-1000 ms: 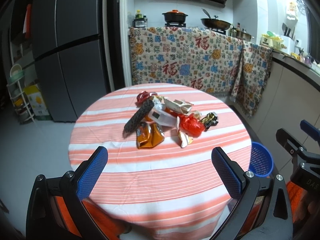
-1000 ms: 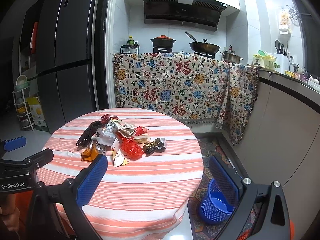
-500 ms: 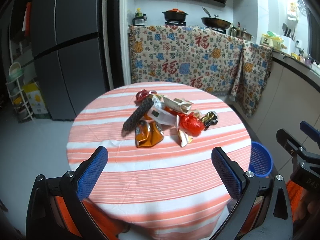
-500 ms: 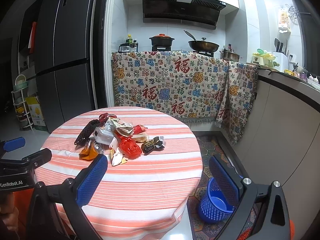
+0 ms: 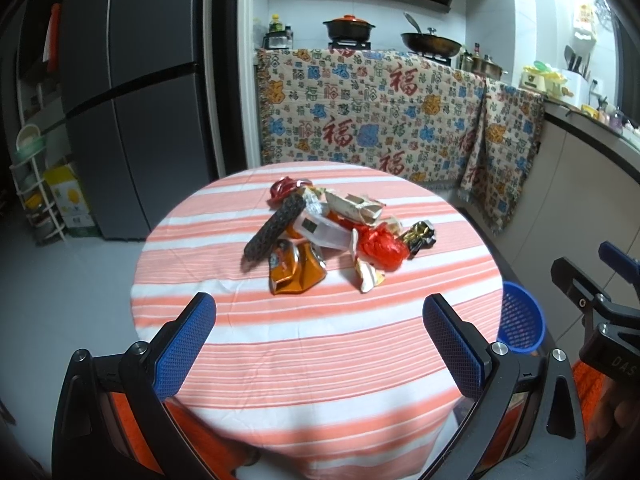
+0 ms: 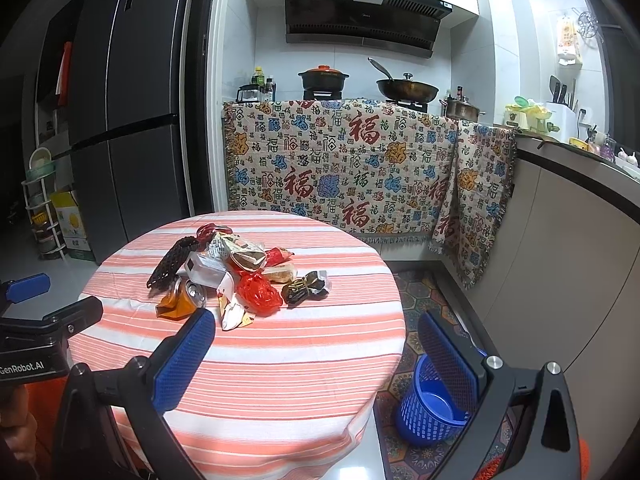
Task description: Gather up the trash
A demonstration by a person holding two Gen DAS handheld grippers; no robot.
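None of the trash has been collected yet, as far as these views show. A whole pile of trash (image 5: 328,236) sits heaped near the middle of a round table (image 5: 320,344) covered in an orange and white striped cloth. The pile includes a crushed orange can (image 5: 294,268), a crumpled red bag (image 5: 380,246), a long black mesh piece (image 5: 276,228), a clear plastic box (image 5: 324,232), and shiny dark wrappers (image 5: 418,236).

A blue basket (image 6: 430,404) stands on the floor just beside the table, on its right. It looks empty, though its bottom is partly hidden behind a finger of the right claw.

The left claw (image 5: 320,340) hovers over the near edge of the table, spread wide and holding nothing. The pile lies ahead of it, between the lines of its two fingers but well short of touching. The right claw (image 6: 316,356) is likewise spread wide and empty, held off the table's right side, with the pile ahead and to its left and the basket below its right finger. Everything remains to be picked up and dropped in.
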